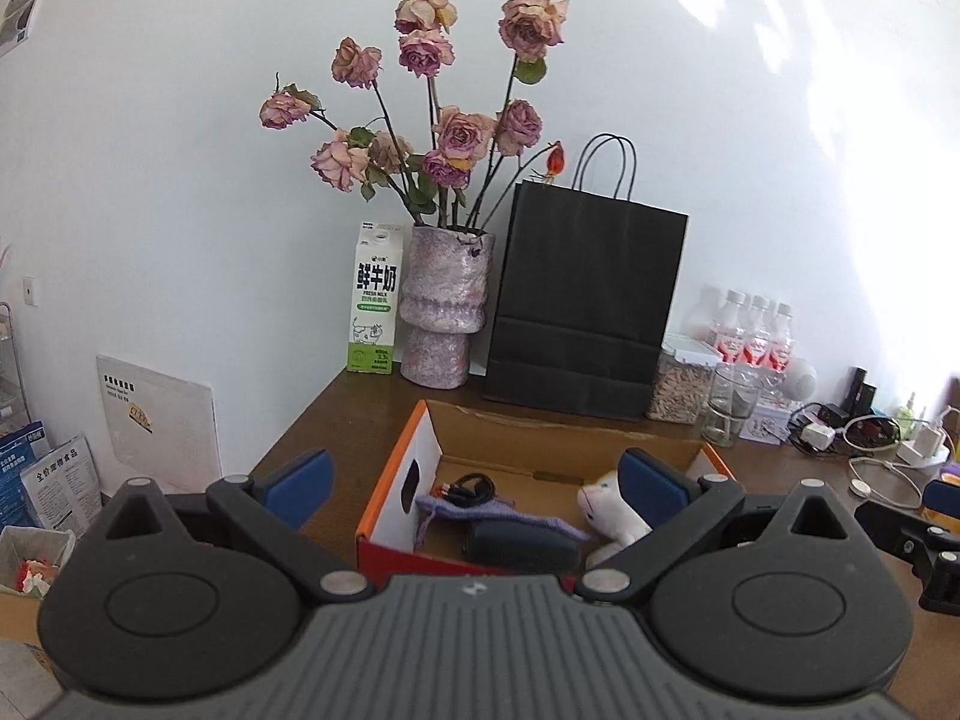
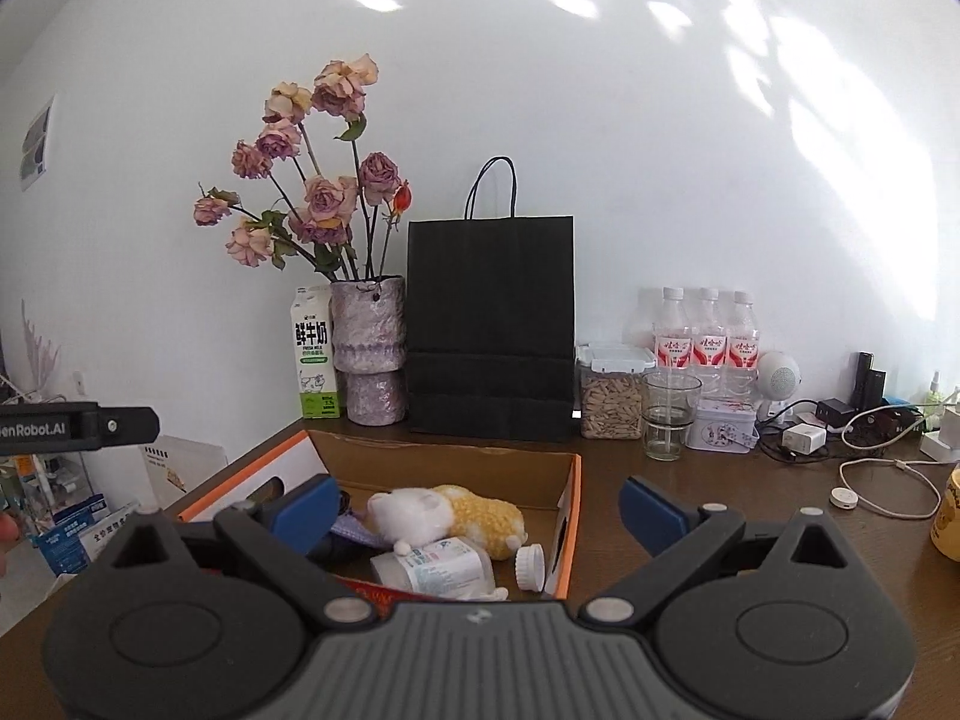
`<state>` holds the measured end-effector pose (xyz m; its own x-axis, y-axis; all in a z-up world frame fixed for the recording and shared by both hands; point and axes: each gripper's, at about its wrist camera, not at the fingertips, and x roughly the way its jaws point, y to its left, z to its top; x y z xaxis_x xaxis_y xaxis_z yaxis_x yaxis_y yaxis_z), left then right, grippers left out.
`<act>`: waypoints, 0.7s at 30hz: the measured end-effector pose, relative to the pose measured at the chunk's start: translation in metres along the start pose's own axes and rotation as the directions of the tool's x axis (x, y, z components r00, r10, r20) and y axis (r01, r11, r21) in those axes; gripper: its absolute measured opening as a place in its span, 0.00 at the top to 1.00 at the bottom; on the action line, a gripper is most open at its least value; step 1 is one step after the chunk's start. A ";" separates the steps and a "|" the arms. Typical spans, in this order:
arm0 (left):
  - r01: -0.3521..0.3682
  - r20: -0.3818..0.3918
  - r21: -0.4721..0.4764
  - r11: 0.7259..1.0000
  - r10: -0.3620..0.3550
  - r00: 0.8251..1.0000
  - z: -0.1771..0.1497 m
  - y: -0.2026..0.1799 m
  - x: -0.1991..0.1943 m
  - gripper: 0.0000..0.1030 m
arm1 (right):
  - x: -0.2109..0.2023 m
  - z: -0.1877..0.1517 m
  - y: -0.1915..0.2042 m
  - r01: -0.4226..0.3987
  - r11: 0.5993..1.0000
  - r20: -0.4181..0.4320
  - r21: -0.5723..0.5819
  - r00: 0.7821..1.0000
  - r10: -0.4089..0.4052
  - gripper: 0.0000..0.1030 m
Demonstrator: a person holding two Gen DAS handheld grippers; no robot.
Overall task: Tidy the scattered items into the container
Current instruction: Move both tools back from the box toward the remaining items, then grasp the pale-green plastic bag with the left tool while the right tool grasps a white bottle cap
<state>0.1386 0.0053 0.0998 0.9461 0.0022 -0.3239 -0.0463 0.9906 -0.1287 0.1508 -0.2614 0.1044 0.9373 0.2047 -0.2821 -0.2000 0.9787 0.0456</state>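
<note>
Cardboard box (image 2: 564, 483): on brown worktop (image 2: 720, 480), 12 o'clock of both tools. Contents: plush toy (image 2: 444, 516), white bottle (image 2: 438, 567), loose cap (image 2: 531, 567), purple pouch (image 1: 504, 516), black cable (image 1: 474, 487). Left tool (image 1: 474, 489): released, empty. Right tool (image 2: 480, 510): released, empty.

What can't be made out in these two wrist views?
- Left wrist view: the plush toy in the cardboard box is half hidden by the left gripper's finger.
- Right wrist view: the yellow object is cut off by the right edge.
- Right wrist view: the white bottle's label is too small to read.
</note>
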 end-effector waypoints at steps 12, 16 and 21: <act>0.031 -0.058 0.056 0.998 -0.028 0.998 -0.066 -0.005 -0.033 0.00 | -0.037 -0.075 -0.015 0.020 1.000 -0.138 0.020 0.990 -0.017 0.02; 0.039 -0.126 0.062 0.997 -0.031 0.992 -0.103 0.000 -0.037 0.00 | -0.044 -0.109 -0.017 0.033 0.999 -0.215 0.012 0.976 -0.030 0.02; 0.064 -0.192 0.083 0.995 -0.047 0.980 -0.124 -0.003 -0.034 0.00 | -0.041 -0.136 -0.021 0.053 0.999 -0.296 0.013 0.954 -0.047 0.02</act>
<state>0.0671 -0.0149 -0.0047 0.8679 -0.0703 -0.4918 0.0408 0.9967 -0.0706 0.0779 -0.2921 -0.0151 0.8190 0.1455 -0.5550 -0.1466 0.9883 0.0427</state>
